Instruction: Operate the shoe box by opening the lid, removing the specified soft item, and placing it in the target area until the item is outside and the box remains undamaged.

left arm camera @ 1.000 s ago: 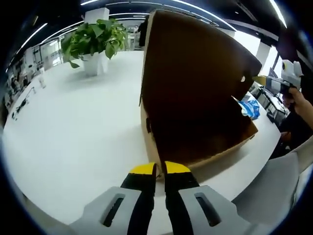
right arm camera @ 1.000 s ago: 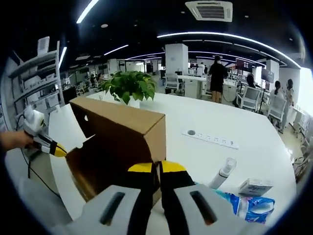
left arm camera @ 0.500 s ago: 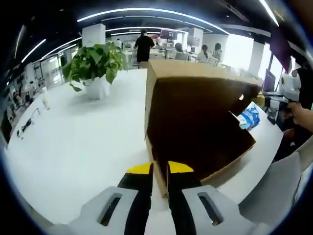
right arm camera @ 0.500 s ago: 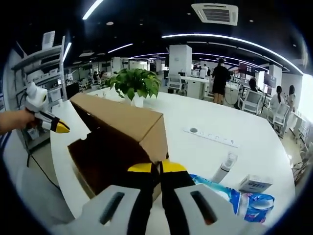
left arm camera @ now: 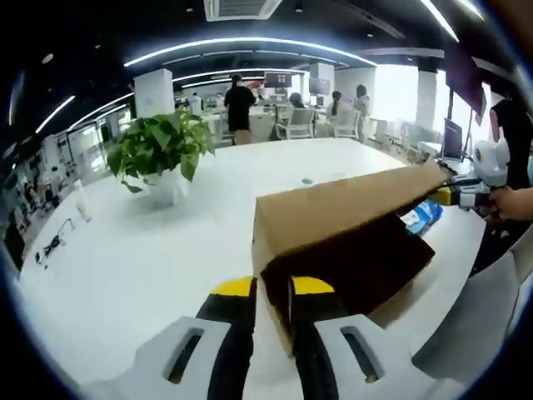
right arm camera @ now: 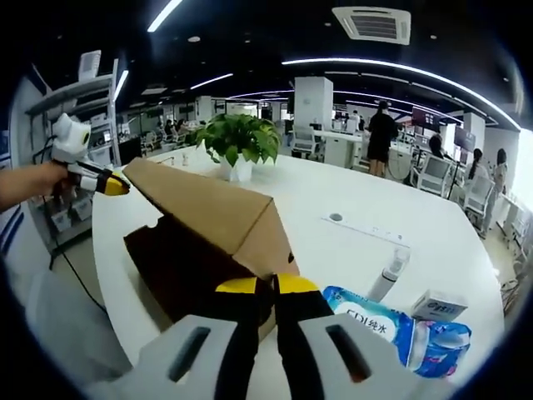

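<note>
A brown cardboard shoe box (left arm camera: 350, 217) (right arm camera: 204, 212) stands on the white table (left arm camera: 125, 250) with its lid raised off the dark inside. My left gripper (left arm camera: 271, 290) is shut on the lid's near corner, the cardboard edge pinched between its yellow-tipped jaws. At the lid's other corner my right gripper (right arm camera: 268, 287) is shut as well. In the left gripper view the right gripper (left arm camera: 454, 197) shows at the lid's far corner, and in the right gripper view the left gripper (right arm camera: 112, 185) sits at the lid's far tip. The box's contents are hidden in shadow.
A potted plant (left arm camera: 158, 150) (right arm camera: 240, 142) stands behind the box. To the box's right lie a blue wipes pack (right arm camera: 400, 329), a small white carton (right arm camera: 437, 307) and a white bottle (right arm camera: 387, 275). A socket strip (right arm camera: 366, 229) is set in the table (right arm camera: 350, 200). People and chairs fill the background.
The lid, earlier seen steeply from its dark underside, now shows its top face and lies flatter; both views have shifted. Both grippers stay shut on the lid corners.
</note>
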`<state>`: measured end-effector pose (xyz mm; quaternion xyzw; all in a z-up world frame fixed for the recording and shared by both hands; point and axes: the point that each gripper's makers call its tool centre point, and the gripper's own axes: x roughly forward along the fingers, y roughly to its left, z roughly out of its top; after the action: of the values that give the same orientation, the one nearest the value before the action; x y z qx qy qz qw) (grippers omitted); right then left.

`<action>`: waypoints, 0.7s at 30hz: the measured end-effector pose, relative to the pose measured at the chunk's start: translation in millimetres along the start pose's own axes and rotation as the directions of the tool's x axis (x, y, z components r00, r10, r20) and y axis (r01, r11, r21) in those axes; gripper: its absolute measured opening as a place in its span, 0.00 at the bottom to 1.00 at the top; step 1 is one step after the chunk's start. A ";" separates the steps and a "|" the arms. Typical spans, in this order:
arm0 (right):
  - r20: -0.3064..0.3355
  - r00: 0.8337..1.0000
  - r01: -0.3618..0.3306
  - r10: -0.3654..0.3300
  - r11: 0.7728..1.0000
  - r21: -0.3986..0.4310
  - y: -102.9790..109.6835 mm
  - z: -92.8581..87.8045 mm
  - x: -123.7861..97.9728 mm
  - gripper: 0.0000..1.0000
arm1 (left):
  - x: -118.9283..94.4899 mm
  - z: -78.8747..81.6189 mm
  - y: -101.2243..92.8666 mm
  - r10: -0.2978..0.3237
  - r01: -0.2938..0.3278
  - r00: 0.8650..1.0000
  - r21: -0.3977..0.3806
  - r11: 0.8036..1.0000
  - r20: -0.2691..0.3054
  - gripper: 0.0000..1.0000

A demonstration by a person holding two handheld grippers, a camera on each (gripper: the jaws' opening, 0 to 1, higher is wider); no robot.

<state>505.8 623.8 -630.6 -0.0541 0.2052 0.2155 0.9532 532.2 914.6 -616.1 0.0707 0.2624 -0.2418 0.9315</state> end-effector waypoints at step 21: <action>-0.010 0.997 -0.081 0.080 0.994 -0.075 24.2 -24.7 -12.3 0.13 | -2.9 -29.2 -17.5 -0.083 0.085 0.996 0.059 0.995 -0.045 0.18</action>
<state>476.1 636.0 -648.4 -0.0824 0.2020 0.2613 0.9403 508.2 908.1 -639.6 0.0928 0.2775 -0.2870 0.9121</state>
